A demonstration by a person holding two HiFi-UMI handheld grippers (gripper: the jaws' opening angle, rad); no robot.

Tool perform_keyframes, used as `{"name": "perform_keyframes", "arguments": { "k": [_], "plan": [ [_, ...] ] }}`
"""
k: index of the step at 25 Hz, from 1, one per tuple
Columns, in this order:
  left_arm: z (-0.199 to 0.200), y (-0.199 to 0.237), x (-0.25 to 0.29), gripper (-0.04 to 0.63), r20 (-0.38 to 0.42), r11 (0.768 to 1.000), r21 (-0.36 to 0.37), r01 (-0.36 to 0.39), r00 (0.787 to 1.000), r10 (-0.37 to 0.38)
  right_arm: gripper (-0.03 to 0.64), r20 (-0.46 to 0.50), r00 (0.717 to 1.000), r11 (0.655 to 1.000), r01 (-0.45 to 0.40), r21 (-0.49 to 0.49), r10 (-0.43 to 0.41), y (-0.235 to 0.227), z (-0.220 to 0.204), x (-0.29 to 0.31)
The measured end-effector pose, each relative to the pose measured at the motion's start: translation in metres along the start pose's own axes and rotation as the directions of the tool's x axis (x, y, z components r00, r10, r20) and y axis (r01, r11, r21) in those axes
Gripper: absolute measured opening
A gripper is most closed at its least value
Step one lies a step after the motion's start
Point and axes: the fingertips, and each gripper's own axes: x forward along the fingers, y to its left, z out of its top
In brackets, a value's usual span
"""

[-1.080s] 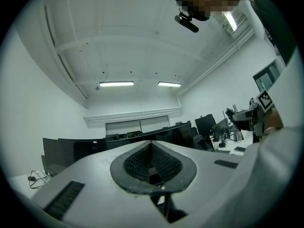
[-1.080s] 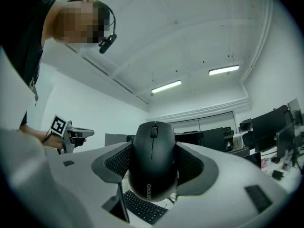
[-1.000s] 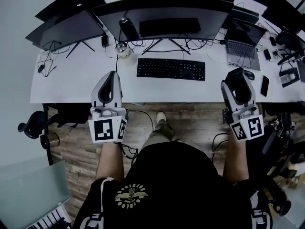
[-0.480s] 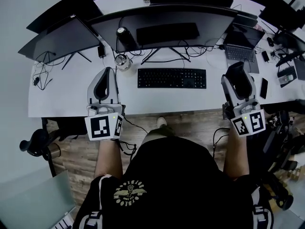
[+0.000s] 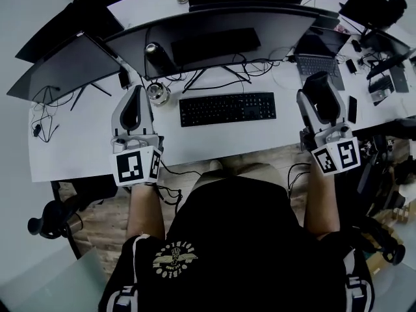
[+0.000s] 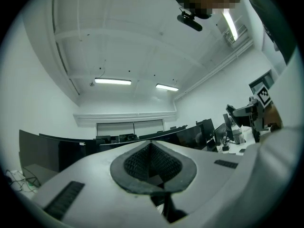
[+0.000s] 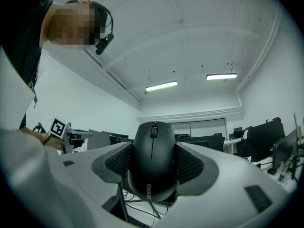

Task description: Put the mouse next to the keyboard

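Mouse (image 7: pixel 152 160) in right gripper (image 5: pixel 320 93), keyboard (image 5: pixel 227 108) beside, laptop (image 5: pixel 317 64) beyond

The table (image 5: pixel 214 142) is bare along its near edge in front of the keyboard (image 5: pixel 227 108), an open lane from side to side. Another open patch lies between the keyboard's right end and the right gripper (image 5: pixel 318 81). A dark phone (image 5: pixel 351 109) lies close on that gripper's right, and a laptop (image 5: pixel 318 56) stands behind it. Behind the keyboard, cables (image 5: pixel 253 67) and the foot of the monitor (image 5: pixel 273 28) crowd the surface. Left of the keyboard, a round glass (image 5: pixel 156 93) sits just beside the left gripper (image 5: pixel 135 91).
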Motion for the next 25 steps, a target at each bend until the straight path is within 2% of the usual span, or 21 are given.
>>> {"name": "perform_keyframes", "arguments": {
  "k": [5, 11, 20, 25],
  "plan": [
    [-0.017, -0.019, 0.014, 0.002, -0.008, 0.998, -0.032, 0.048, 0.999, -0.048, 0.287, -0.053, 0.998, 0.999, 0.038, -0.013, -0.038, -0.012, -0.014, -0.005],
    [-0.041, -0.044, 0.036, 0.002, -0.054, 0.994, -0.069, 0.084, 0.995, -0.088, 0.287, -0.132, 0.990, 0.999, 0.052, 0.007, -0.051, -0.036, -0.050, 0.000],
    [-0.068, -0.068, 0.080, 0.002, -0.113, 0.994, -0.072, 0.079, 0.990, -0.087, 0.287, -0.231, 0.973, 0.996, 0.036, 0.081, -0.016, -0.087, -0.120, 0.030],
    [-0.082, -0.080, 0.104, 0.002, -0.142, 0.993, -0.081, 0.085, 0.985, -0.096, 0.287, -0.306, 0.952, 0.992, 0.049, 0.116, -0.011, -0.105, -0.161, 0.038]
  ]
}}
